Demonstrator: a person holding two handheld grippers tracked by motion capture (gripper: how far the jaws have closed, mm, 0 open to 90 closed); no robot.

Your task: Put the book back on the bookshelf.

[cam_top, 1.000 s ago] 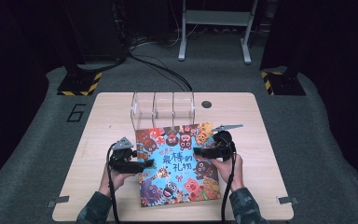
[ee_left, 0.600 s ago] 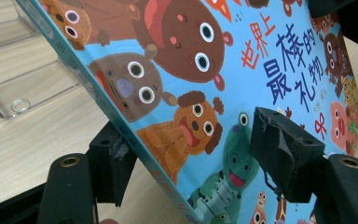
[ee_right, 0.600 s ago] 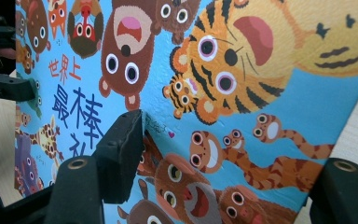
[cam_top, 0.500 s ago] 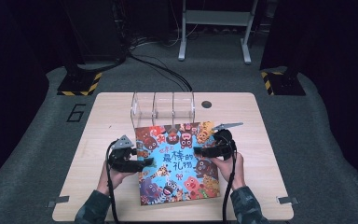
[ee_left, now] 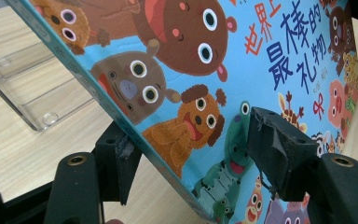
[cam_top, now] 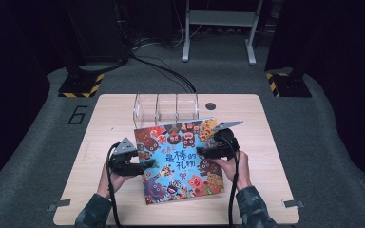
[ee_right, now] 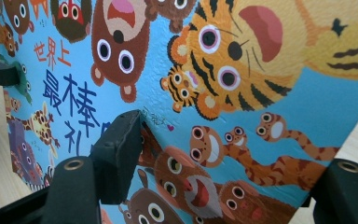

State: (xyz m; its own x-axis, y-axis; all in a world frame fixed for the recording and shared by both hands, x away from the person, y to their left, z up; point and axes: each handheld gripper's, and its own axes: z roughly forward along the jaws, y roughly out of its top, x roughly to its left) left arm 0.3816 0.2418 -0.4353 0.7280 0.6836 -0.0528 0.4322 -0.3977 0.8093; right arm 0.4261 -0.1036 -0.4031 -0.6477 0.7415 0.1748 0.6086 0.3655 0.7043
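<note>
Gripping the picture book (cam_top: 178, 159) from both sides, the 2 grippers held it above the wooden table (cam_top: 100, 118), its far edge raised toward the clear acrylic rack (cam_top: 166, 107) just beyond. The left gripper (cam_top: 145, 165) had its jaws clamped over the book's left edge, 1 jaw on the cover beside the green frog, the other under the spine. The right gripper (cam_top: 208, 153) was clenched on the right edge, 1 jaw pressed on the cover near the tigers, the other behind the book.
</note>
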